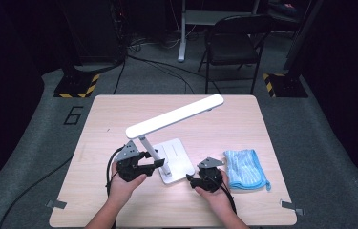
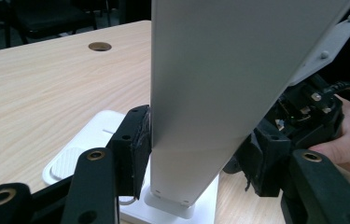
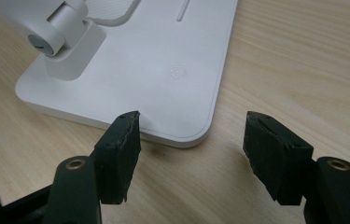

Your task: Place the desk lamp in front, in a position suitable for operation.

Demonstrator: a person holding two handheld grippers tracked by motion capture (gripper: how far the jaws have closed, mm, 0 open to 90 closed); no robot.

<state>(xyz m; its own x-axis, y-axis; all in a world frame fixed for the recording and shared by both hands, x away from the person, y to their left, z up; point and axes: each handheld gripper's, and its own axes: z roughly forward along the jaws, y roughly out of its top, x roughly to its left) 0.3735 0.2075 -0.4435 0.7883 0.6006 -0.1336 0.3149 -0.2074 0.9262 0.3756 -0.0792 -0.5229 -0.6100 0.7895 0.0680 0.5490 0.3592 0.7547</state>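
1. Clamping the lamp's [image 1: 174, 117] upright arm [image 2: 200, 93], left gripper [image 1: 153, 163] steadies it mid-table.
2. Right gripper [image 3: 189, 140], jaws apart and holding nothing, faces the base [image 3: 163, 60] corner.
3. Blue cloth [image 1: 244, 168] lies near, apparently for wiping.

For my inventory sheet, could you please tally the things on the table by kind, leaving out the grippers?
White desk lamp: 1
Light blue cleaning cloth: 1
Total: 2
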